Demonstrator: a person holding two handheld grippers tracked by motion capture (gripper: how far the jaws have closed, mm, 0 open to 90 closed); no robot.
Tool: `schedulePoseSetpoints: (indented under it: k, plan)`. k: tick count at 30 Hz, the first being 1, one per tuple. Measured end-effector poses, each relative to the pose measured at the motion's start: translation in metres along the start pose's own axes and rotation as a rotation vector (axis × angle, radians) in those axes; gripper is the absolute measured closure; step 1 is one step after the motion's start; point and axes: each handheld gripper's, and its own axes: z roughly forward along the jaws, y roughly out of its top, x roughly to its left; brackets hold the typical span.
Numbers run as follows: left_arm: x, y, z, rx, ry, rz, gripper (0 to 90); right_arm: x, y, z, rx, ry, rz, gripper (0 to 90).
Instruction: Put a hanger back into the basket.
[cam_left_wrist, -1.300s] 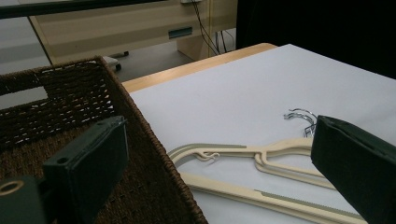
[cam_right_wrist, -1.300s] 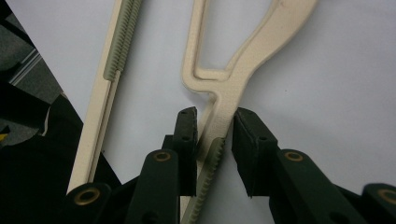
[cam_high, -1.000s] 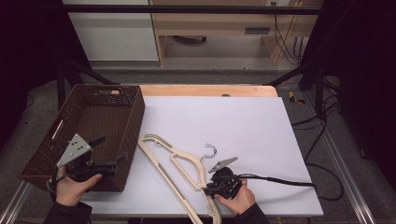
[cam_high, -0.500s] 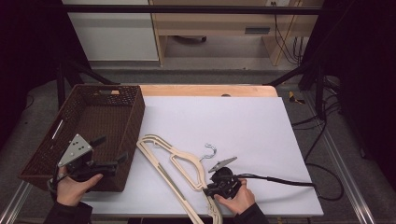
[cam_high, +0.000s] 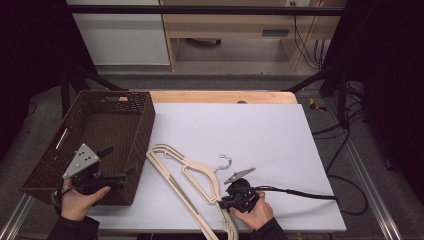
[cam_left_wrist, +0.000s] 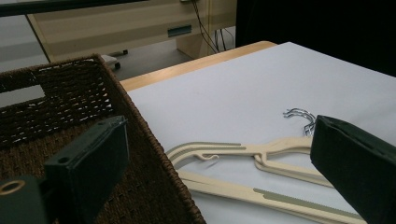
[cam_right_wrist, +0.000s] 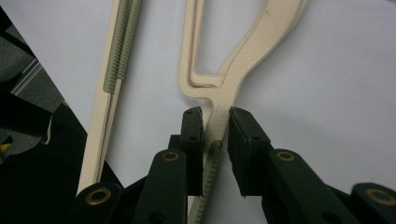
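Low, right hand (cam_high: 255, 210) at hanger (cam_high: 192, 175).

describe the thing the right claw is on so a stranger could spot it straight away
On the white table top, look right of the brown wicker basket, near the front edge. There lie cream hangers with a silver wire hook, stacked together; the right claw closes on one arm. Nothing else on the white sheet is pale and triangular.
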Motion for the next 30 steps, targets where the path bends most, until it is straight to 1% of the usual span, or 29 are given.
schedulePoseSetpoints:
  k: [2,4,6,7,9,10,11,14,15,16,18,21,22,23,24,25,27,28,29,30]
  plan:
    - [0.000,0.000,0.000,0.001,0.001,0.000,3.9,0.000,0.000,0.000,-0.002,0.006,-0.004,73.9]
    - [0.000,0.000,0.000,-0.004,0.001,-0.004,3.9,-0.001,0.001,0.000,-0.025,0.002,-0.029,64.1]
    - [0.000,0.001,-0.001,-0.006,0.000,-0.001,3.9,-0.002,0.002,-0.001,-0.051,-0.019,-0.045,57.1]
    - [0.000,0.001,-0.001,-0.008,0.000,-0.002,3.9,-0.003,0.004,-0.002,-0.073,-0.026,-0.055,52.4]
    - [0.000,0.001,-0.001,-0.008,0.001,-0.001,3.9,-0.006,0.007,-0.005,-0.111,-0.024,-0.079,51.2]
    - [0.000,0.001,-0.001,-0.008,0.001,-0.001,3.9,-0.007,0.010,-0.007,-0.135,-0.035,-0.076,49.2]
    - [0.000,0.001,-0.001,-0.008,0.003,0.000,3.9,-0.008,0.012,-0.007,-0.150,-0.034,-0.078,48.4]
    - [0.000,0.001,-0.001,-0.013,0.004,0.002,3.9,-0.015,0.020,-0.009,-0.194,-0.052,-0.074,47.1]
    - [0.000,0.001,-0.002,-0.014,0.004,0.001,4.0,-0.016,0.022,-0.008,-0.197,-0.066,-0.074,47.1]
    - [0.000,0.001,-0.002,-0.014,0.004,0.001,4.0,-0.017,0.024,-0.007,-0.200,-0.069,-0.067,47.4]
    - [0.000,0.001,-0.002,-0.012,0.005,0.001,4.0,-0.019,0.026,-0.003,-0.207,-0.070,-0.072,47.5]
    - [0.000,0.001,-0.001,-0.012,0.002,-0.002,4.1,-0.017,0.022,-0.001,-0.182,-0.073,-0.071,47.8]
    - [-0.001,0.001,-0.001,-0.011,0.002,0.000,4.0,-0.016,0.020,-0.001,-0.180,-0.076,-0.083,48.3]
    - [-0.001,0.001,-0.001,-0.010,0.002,0.002,4.1,-0.012,0.015,-0.004,-0.162,-0.083,-0.097,50.0]
    - [-0.002,0.000,0.000,-0.009,0.002,0.000,4.1,-0.008,0.012,-0.006,-0.142,-0.077,-0.076,51.1]
    - [-0.002,0.000,0.000,-0.006,0.000,0.003,4.1,-0.006,0.005,-0.009,-0.120,-0.086,-0.100,52.6]
    - [-0.002,0.000,0.001,-0.002,-0.001,0.005,4.1,0.001,-0.004,-0.010,-0.094,-0.068,-0.104,55.7]
    - [-0.003,0.000,0.001,-0.001,-0.003,0.004,4.1,0.002,-0.009,-0.009,-0.087,-0.053,-0.127,56.8]
    - [-0.003,0.000,0.001,0.000,-0.003,0.006,4.1,0.006,-0.013,-0.009,-0.068,-0.044,-0.111,58.2]
    - [-0.003,0.000,0.001,0.000,-0.004,0.008,4.1,0.006,-0.015,-0.006,-0.065,-0.038,-0.131,62.1]
